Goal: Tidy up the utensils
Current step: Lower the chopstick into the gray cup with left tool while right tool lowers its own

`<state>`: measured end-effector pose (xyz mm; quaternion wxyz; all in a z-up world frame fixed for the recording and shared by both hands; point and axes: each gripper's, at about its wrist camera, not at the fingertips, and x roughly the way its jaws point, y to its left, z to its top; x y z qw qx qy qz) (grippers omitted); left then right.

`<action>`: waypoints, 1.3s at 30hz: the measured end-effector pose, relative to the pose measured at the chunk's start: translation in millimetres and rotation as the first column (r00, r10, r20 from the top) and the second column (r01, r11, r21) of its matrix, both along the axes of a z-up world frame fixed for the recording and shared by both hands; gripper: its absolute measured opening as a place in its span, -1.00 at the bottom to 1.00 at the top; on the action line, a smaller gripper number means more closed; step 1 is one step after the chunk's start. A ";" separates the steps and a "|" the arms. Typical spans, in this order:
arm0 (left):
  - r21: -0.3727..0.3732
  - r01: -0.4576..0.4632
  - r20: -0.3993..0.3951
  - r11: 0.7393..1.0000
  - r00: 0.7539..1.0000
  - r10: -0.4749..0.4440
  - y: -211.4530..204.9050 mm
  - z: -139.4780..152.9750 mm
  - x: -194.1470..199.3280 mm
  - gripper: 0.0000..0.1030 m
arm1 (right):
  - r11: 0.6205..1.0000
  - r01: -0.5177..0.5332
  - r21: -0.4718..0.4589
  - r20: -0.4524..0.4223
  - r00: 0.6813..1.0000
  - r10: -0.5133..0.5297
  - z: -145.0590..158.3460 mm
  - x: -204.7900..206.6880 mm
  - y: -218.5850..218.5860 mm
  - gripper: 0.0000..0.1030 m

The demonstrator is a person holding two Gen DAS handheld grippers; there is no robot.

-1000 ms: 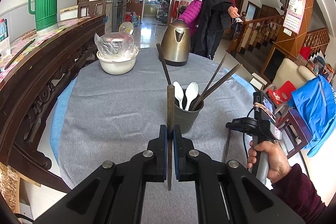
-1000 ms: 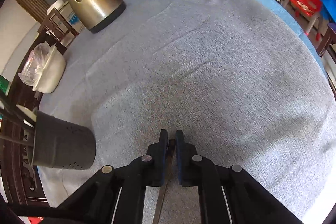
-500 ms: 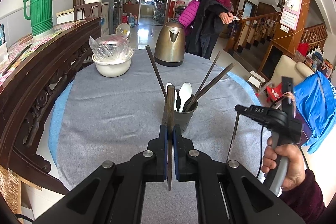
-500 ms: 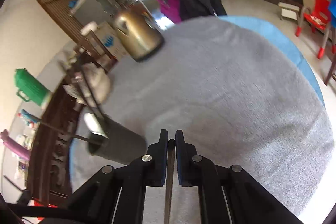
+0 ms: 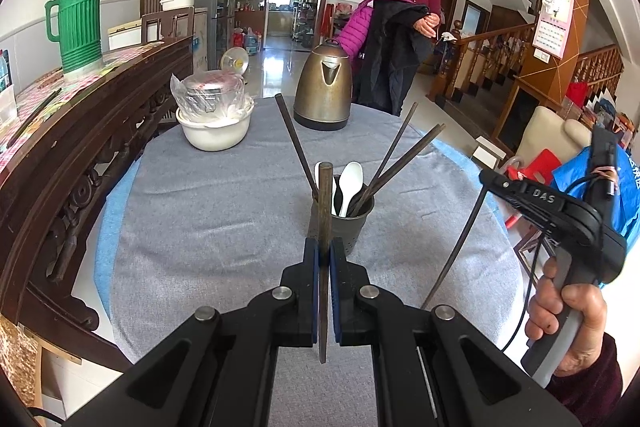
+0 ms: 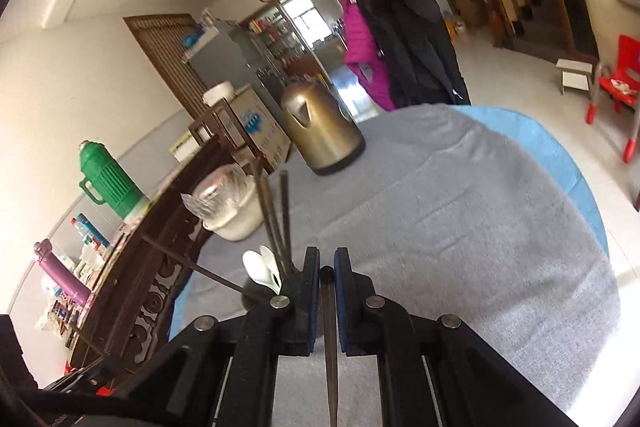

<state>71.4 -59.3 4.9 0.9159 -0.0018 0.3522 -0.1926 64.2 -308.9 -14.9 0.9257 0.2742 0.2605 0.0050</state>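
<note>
chopstick point(image 5: 325, 211) stands upright, pinched in the closed left claw point(image 5: 324, 259); just beyond its tip sits the dark holder point(image 5: 352, 223) with white spoons point(image 5: 351, 183) and more chopsticks. to the right, the right claw point(image 6: 327, 267) clamps a second chopstick point(image 6: 330, 347) above the grey desk point(image 6: 460, 227).

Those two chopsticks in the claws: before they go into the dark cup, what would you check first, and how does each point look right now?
1. Left claw clamped on its chopstick: ok.
2. Right claw clamped on its chopstick: ok.
3. Utensil cup upright on the grey cloth: ok.
4. Room left in the cup beside the white spoons and leaning chopsticks: cannot tell.
5. Kettle and white bowl stand apart from the cup: ok.
</note>
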 end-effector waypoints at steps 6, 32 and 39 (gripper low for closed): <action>0.008 0.000 0.008 1.000 1.000 0.000 -1.7 3.3 2.1 -0.89 | 1.000 -0.010 -0.003 0.057 0.998 0.010 14.2 -11.6 3.9 -0.85; -0.072 0.036 0.182 0.997 0.983 -0.022 -14.5 96.7 70.4 -0.89 | 0.996 -0.031 -0.085 0.259 0.965 0.052 126.7 0.9 29.3 -0.85; -0.079 0.035 0.225 0.996 0.974 -0.017 -29.4 103.3 86.5 -0.89 | 0.994 0.019 -0.111 0.306 0.952 0.016 154.5 22.4 33.0 -0.85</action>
